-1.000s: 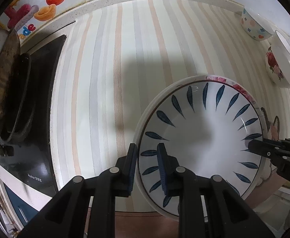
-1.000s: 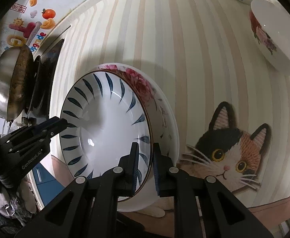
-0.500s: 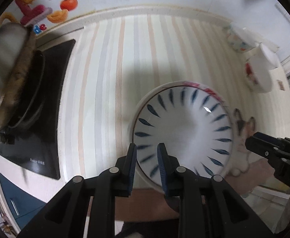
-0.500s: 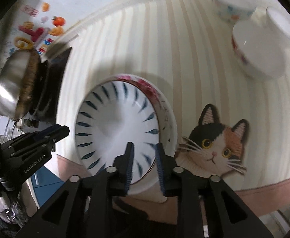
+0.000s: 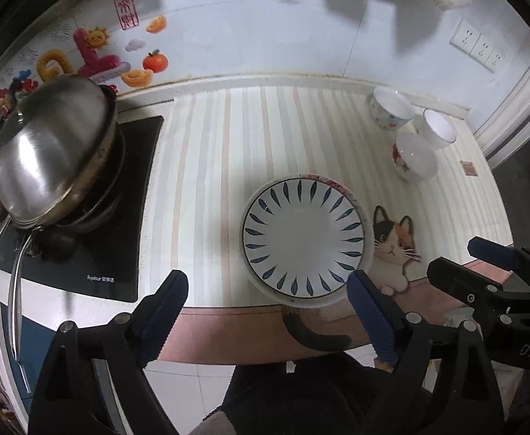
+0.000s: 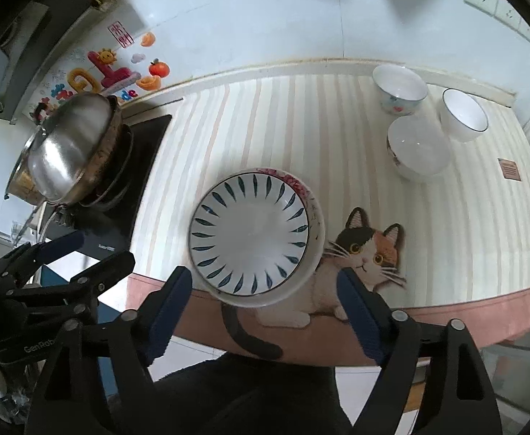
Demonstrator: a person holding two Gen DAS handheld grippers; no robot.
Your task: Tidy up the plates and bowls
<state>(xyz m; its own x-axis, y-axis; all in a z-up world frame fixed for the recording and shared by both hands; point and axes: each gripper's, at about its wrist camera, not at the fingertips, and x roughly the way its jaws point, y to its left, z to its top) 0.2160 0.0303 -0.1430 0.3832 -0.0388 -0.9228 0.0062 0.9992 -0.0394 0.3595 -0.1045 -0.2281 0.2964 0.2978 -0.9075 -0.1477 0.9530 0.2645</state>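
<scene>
A white plate with blue leaf marks [image 5: 303,241] [image 6: 250,232] lies stacked on a plate with a pink-flowered rim [image 5: 337,185] [image 6: 303,188], near the counter's front edge. My left gripper [image 5: 268,284] [image 6: 101,248] hangs well above its near rim. Its jaws are opening wide and hold nothing. My right gripper [image 6: 265,279] [image 5: 457,255] hovers beside it at the same height, its jaws also opening and empty. Three small bowls [image 5: 415,157] [image 6: 419,148] cluster at the back right, apart from the stack.
A steel pot [image 5: 50,159] [image 6: 69,148] sits tilted on a black cooktop [image 5: 119,217] at the left. The striped mat with a cat picture [image 5: 391,243] [image 6: 366,253] covers the counter. The tiled wall runs behind, and the floor drops off below the front edge.
Both grippers let go of the blue-leaf plate's rim, lifted up and back from the stack, and spread their jaws from nearly shut to wide. The plates stayed put.
</scene>
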